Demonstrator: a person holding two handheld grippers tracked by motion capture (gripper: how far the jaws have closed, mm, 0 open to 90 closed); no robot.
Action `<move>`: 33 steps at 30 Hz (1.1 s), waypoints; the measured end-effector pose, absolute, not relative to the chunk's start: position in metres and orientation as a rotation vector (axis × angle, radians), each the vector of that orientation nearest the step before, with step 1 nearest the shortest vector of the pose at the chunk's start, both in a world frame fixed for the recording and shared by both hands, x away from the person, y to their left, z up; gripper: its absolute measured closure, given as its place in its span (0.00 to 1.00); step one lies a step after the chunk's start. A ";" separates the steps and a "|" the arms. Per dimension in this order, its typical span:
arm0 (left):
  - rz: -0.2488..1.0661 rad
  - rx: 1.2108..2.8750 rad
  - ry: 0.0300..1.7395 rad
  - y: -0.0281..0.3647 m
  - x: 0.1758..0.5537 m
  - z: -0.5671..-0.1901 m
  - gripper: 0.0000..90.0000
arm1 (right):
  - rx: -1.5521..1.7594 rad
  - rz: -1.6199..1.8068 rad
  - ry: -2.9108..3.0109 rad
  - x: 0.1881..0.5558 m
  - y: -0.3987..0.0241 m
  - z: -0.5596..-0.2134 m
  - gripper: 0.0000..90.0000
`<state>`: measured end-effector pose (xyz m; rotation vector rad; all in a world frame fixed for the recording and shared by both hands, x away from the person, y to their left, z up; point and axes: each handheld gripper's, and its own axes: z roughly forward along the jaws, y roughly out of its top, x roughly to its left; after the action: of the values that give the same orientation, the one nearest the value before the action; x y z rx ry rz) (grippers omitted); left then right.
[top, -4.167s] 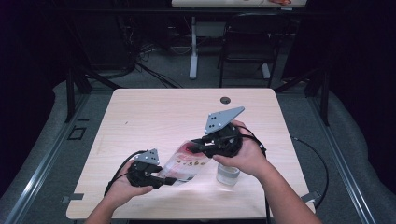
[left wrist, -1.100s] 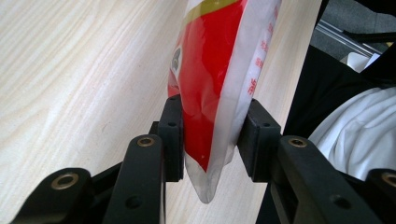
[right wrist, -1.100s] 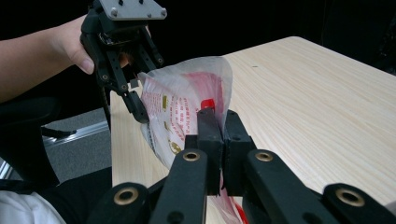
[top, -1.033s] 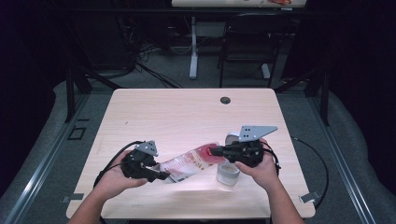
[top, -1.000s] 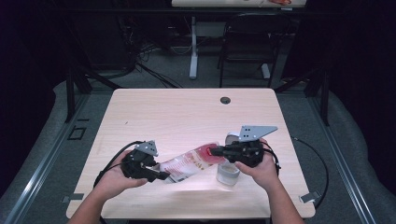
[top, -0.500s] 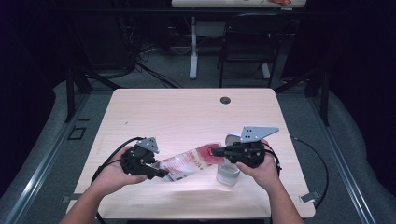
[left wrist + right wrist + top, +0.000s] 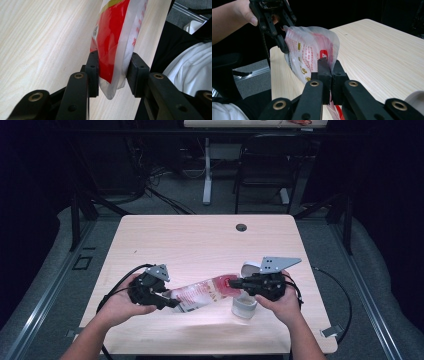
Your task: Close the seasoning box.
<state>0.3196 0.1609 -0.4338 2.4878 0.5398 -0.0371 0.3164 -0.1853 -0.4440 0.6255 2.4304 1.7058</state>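
Pouch (image 7: pixel 205 294) lengthwise between both tongs

Black left claw (image 7: pixel 172 302) and right claw (image 7: pixel 234 283), brass-ringed pivots, grey three-cornered plates.

Red and yellow print is seen on the clear plastic pouch with red and white panels (image 7: pixel 312 50), but it cannot be read. No other lettering is made out.
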 end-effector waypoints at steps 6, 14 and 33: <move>-0.032 2.485 0.534 0.161 0.320 -0.429 0.74 | 0.627 1.691 2.435 0.316 -0.187 -0.444 0.99; -0.030 2.478 0.533 0.161 0.320 -0.425 0.74 | 0.637 1.685 2.432 0.316 -0.188 -0.444 0.99; -0.012 2.453 0.519 0.158 0.322 -0.409 0.75 | 0.666 1.700 2.416 0.316 -0.197 -0.446 0.99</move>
<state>0.3220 0.1584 -0.4095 2.4527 0.5189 -0.0122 0.3158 -0.1970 -0.4461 0.6659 2.4160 1.7001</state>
